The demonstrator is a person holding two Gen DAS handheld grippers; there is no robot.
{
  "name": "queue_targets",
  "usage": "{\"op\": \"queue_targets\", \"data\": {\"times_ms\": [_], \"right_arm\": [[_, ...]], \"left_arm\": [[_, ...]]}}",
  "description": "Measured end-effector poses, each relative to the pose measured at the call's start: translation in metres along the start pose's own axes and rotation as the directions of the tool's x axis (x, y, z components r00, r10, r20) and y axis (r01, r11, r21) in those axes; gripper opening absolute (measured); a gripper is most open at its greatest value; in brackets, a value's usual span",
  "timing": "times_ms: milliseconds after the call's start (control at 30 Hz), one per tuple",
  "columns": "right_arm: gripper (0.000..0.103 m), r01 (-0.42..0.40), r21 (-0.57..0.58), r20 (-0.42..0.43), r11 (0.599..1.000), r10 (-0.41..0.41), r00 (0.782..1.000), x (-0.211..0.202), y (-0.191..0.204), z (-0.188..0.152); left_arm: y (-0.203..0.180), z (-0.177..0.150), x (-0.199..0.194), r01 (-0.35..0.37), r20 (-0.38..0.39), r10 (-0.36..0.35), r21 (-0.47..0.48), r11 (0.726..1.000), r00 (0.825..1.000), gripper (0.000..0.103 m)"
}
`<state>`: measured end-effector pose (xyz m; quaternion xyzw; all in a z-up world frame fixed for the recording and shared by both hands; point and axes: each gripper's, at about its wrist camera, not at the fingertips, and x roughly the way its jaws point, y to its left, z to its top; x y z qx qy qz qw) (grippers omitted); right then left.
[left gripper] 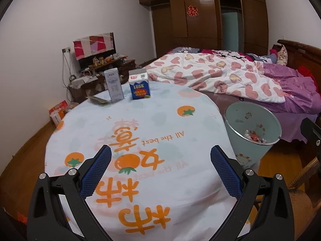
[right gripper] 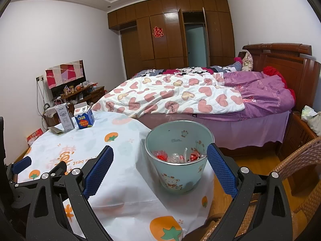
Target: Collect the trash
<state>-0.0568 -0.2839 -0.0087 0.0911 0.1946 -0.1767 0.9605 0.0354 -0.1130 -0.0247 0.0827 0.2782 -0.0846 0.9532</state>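
Observation:
A grey-white carton (left gripper: 114, 85) and a blue-and-white milk carton (left gripper: 139, 84) stand upright at the far edge of the round table (left gripper: 140, 132), with a flat wrapper (left gripper: 96, 100) to their left. They also show in the right wrist view: the grey-white carton (right gripper: 65, 117), the blue carton (right gripper: 84, 115) and the wrapper (right gripper: 55, 130). A pale green bin (left gripper: 251, 128) holding crumpled wrappers (right gripper: 176, 156) stands beside the table on the right. My left gripper (left gripper: 160, 156) is open and empty above the near tablecloth. My right gripper (right gripper: 159, 158) is open and empty, just in front of the bin (right gripper: 178, 156).
A bed (right gripper: 200, 100) with heart-pattern and purple quilts lies behind the bin. A wicker chair (right gripper: 297, 180) is at the right. A cluttered TV stand (left gripper: 100, 70) is against the left wall. Wooden wardrobes (left gripper: 200, 20) fill the far wall. A nightstand (right gripper: 301, 128) stands by the bed.

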Motion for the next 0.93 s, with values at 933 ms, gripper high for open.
{"op": "queue_targets", "data": {"times_ms": [933], "right_arm": [[0.093, 0.003, 0.005, -0.001, 1.0, -0.003, 1.0, -0.0001, 0.0004, -0.0014]], "left_arm": [[0.0021, 0.003, -0.0042, 0.002, 0.002, -0.002, -0.031, 1.0, 1.0, 0.097]]}}
